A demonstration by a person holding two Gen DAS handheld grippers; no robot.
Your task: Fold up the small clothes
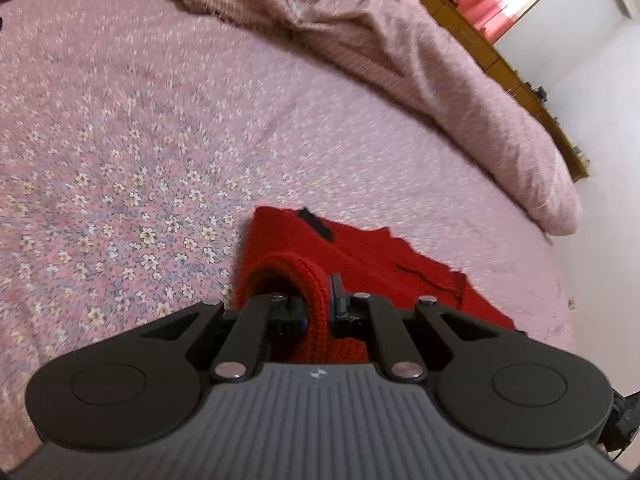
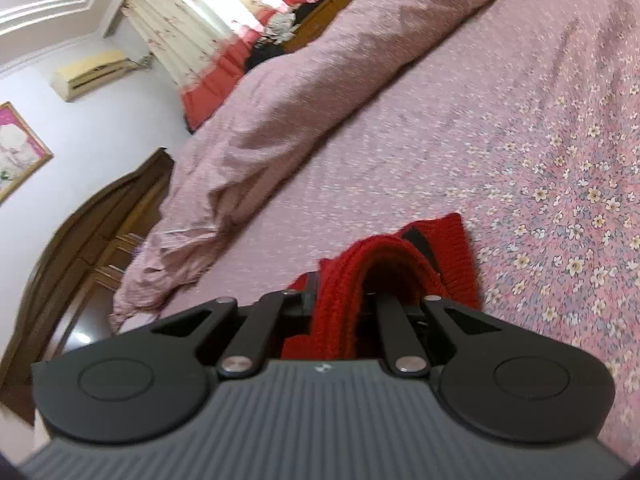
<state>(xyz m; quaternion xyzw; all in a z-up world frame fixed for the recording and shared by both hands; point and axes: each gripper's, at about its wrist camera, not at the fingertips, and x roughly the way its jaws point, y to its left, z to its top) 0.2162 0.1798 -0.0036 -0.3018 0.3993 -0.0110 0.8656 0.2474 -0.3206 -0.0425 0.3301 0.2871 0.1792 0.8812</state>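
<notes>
A small red knitted garment (image 1: 372, 256) with black trim lies on the pink floral bedsheet (image 1: 140, 140). My left gripper (image 1: 318, 304) is shut on a ribbed edge of it, which loops over the left finger. In the right wrist view the same red garment (image 2: 448, 240) shows, and my right gripper (image 2: 340, 300) is shut on another ribbed edge that drapes over the fingers. Both held edges are lifted off the sheet. The fingertips are hidden by the knit.
A rolled pink quilt (image 1: 460, 92) lies along the far side of the bed; it also shows in the right wrist view (image 2: 304, 92). Beyond it are a wooden headboard (image 2: 92, 224), red and floral curtains (image 2: 224, 12) and a white wall (image 1: 600, 80).
</notes>
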